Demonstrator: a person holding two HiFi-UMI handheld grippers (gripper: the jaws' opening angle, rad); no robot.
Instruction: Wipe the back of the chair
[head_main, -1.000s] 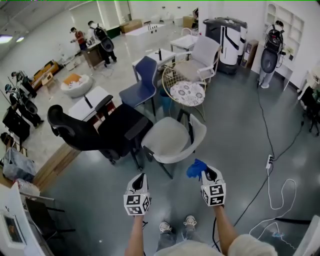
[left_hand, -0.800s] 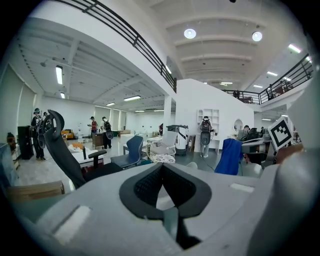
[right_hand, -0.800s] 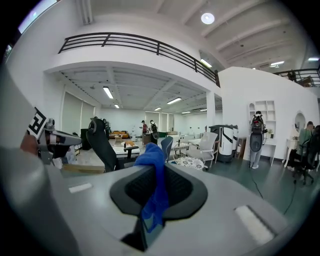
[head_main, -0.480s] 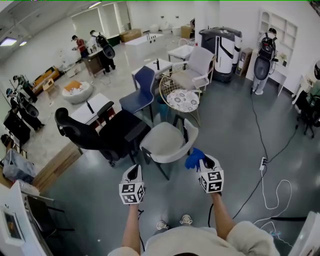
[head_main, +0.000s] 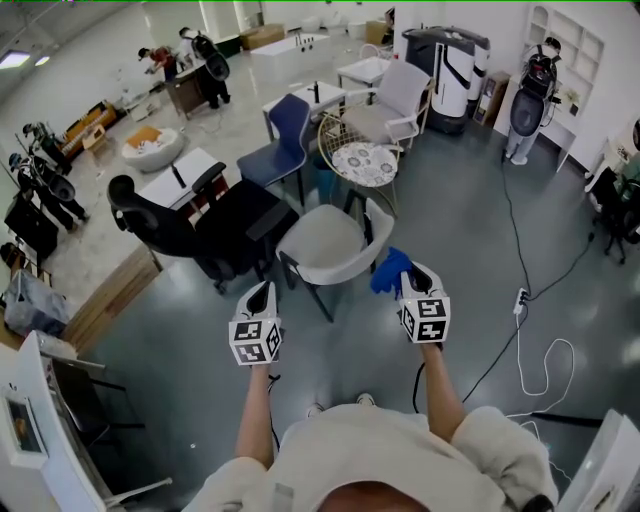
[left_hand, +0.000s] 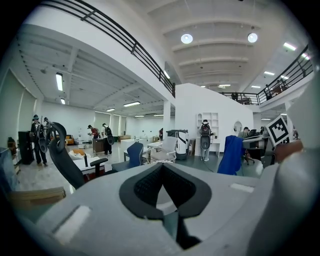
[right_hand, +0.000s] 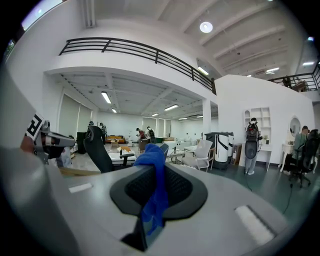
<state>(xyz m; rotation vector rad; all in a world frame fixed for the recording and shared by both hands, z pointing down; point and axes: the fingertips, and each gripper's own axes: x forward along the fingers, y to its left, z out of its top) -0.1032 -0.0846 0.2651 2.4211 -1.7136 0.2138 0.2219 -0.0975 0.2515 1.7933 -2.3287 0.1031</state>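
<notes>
A light grey shell chair (head_main: 330, 245) stands just ahead of me in the head view, its curved back (head_main: 381, 224) on the right side. My right gripper (head_main: 411, 278) is shut on a blue cloth (head_main: 390, 270), which hangs close to the lower edge of that back, seemingly just short of it. In the right gripper view the blue cloth (right_hand: 154, 192) drapes over and between the jaws of the right gripper (right_hand: 152, 195). The left gripper (head_main: 262, 296) hovers in front of the seat's near corner. Its jaws look shut and hold nothing (left_hand: 165, 187).
A black office chair (head_main: 180, 235) stands left of the grey chair. Behind it are a round patterned table (head_main: 365, 162), a blue chair (head_main: 285, 140) and a white chair (head_main: 395, 105). Cables (head_main: 530, 300) run over the floor on the right. People stand far back.
Both grippers have moved forward toward the grey chair. The right one has carried the blue cloth closer to the chair's back. The head view has shifted slightly.
</notes>
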